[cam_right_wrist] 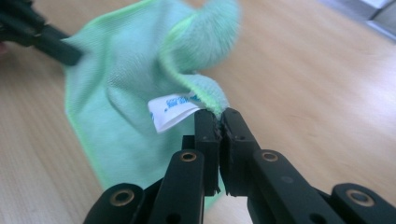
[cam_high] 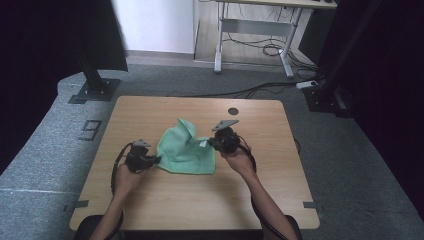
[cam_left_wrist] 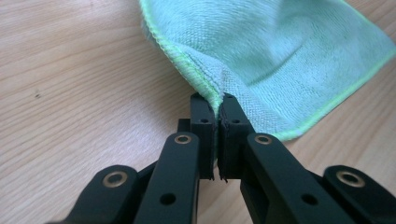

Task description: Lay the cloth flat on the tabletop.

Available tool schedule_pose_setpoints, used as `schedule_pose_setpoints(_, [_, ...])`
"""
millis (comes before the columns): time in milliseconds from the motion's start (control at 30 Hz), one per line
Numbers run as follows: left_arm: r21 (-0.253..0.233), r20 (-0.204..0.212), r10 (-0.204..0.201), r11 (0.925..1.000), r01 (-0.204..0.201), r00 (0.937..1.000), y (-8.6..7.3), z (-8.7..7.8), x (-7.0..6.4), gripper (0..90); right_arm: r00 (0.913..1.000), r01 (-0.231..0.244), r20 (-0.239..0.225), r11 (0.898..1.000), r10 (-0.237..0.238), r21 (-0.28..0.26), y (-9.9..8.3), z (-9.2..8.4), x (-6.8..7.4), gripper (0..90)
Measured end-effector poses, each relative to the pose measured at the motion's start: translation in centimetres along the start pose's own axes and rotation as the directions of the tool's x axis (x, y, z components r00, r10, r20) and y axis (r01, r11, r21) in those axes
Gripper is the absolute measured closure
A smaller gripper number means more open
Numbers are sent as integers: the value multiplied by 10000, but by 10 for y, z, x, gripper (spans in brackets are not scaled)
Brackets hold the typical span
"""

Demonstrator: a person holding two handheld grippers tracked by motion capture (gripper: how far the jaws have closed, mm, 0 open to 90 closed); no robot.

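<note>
right gripper view | white label [cam_right_wrist: 173,110] on green cloth [cam_right_wrist: 126,93] | print unreadable

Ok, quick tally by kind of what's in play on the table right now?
Green cloth: 1
White label on the cloth: 1
Claws, left claw and right claw, each shut on a cloth edge: 2
Wooden table: 1
Total: 5

Cloth [cam_high: 186,150] on table [cam_high: 200,200], btwn both tools.

- Green cloth [cam_left_wrist: 280,56]: soft, fuzzy microfibre weave with a stitched hem; a smooth white label [cam_right_wrist: 170,111] is sewn in.
- Table [cam_high: 165,192]: pale wood-grain top, matt.
- Left gripper [cam_left_wrist: 217,108] and right gripper [cam_right_wrist: 221,116]: matt black plastic with brass-coloured rivets.
</note>
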State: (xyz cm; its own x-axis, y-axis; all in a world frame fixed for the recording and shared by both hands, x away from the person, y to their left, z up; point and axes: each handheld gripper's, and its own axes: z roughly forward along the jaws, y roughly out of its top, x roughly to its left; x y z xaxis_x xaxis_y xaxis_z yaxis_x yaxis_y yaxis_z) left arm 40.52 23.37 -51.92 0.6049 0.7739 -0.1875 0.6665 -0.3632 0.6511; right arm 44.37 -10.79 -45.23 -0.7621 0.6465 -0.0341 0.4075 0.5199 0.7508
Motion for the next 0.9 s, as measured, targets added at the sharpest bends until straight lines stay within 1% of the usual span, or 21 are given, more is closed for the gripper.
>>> schedule_pose_setpoints(67, [-33, 125, -128, 9999, 128, 9998, 0, -5, 2, 859, 9994, -234, 270, 9997, 237, -96, 2, -12, -11, 851])
schedule_pose_setpoints(100, [93, 248, -191, 9998, 189, 9995, 0, -6, 3, 848, 9976, -535, 442, 9985, 539, -108, 4, -18, -21, 847])
schedule_pose_setpoints(133, [93, 248, -191, 9998, 189, 9995, 0, -6, 3, 839, 9976, -535, 442, 9985, 539, -108, 4, -18, -21, 847])
schedule_pose_setpoints(167, [134, 225, -166, 9998, 163, 9996, 0, -5, 3, 823, 9940, -879, 650, 9961, 880, -39, 3, -21, -32, 843])
schedule_pose_setpoints(200, [213, 239, -165, 9996, 160, 9996, 0, -3, 3, 823, 9940, -879, 650, 9961, 880, -39, 3, -21, -32, 843])
schedule_pose_setpoints(233, [374, 249, -126, 9992, 117, 9996, -2, 4, 2, 787, 9899, -1097, 921, 9938, 1074, 197, -2, -16, -42, 823])
schedule_pose_setpoints(267, [374, 249, -126, 9992, 117, 9996, -2, 4, 2, 770, 9870, -1294, 1001, 9911, 1255, 326, -6, -12, -48, 806])
schedule_pose_setpoints(300, [494, 158, -111, 9987, 103, 9998, -4, 9, 2, 741, 9836, -1488, 1093, 9879, 1434, 432, -11, -7, -53, 762])
schedule_pose_setpoints(333, [494, 158, -111, 9987, 103, 9998, -4, 9, 2, 695, 9803, -1611, 1244, 9855, 1534, 535, -17, -2, -58, 679])
schedule_pose_setpoints(367, [375, 18, -165, 9992, 164, 9999, -5, 12, 3, 633, 9752, -1746, 1486, 9828, 1642, 601, -23, 3, -61, 586])
schedule_pose_setpoints(400, [375, -138, -207, 9991, 212, 9997, -5, 12, 4, 571, 9706, -1850, 1678, 9809, 1727, 606, -28, 6, -63, 551])
schedule_pose_setpoints(433, [391, -322, -129, 9991, 141, 9994, -4, 12, 3, 511, 9694, -1904, 1689, 9799, 1782, 589, -34, 8, -65, 513])
schedule_pose_setpoints(467, [391, -322, -129, 9991, 141, 9994, -4, 12, 3, 469, 9694, -1904, 1689, 9799, 1782, 589, -34, 8, -65, 513])
schedule_pose_setpoints(500, [360, -523, 51, 9993, -32, 9986, -2, 9, 3, 415, 9688, -1954, 1660, 9792, 1841, 541, -42, 9, -65, 432])
schedule_pose_setpoints(567, [164, -459, -14, 9999, 22, 9989, 2, 5, 4, 354, 9725, -1834, 1560, 9814, 1729, 558, -45, 9, -63, 383])
schedule_pose_setpoints(633, [10, -545, -42, 10000, 42, 9985, 4, 4, 3, 289, 9742, -1756, 1527, 9832, 1661, 509, -46, 8, -61, 361])
schedule_pose_setpoints(667, [-135, -667, 7, 9999, -16, 9978, 8, 3, 3, 273, 9786, -1621, 1355, 9859, 1551, 421, -48, 7, -54, 303])
schedule_pose_setpoints(700, [-135, -667, 7, 9999, -16, 9978, 8, 3, 3, 246, 9786, -1621, 1355, 9859, 1551, 421, -48, 7, -54, 303])
schedule_pose_setpoints(733, [-89, -991, 225, 9997, -235, 9948, 11, 5, 2, 210, 9822, -1452, 1254, 9887, 1396, 363, -49, 8, -47, 251])
schedule_pose_setpoints(800, [16, -1323, 479, 9988, -481, 9901, 13, 8, 1, 178, 9842, -1329, 1231, 9904, 1274, 373, -53, 11, -40, 205])
schedule_pose_setpoints(900, [31, -1490, 564, 9984, -565, 9872, 13, 12, 5, 143, 9855, -1349, 1100, 9899, 1294, 437, -62, 15, -31, 152])
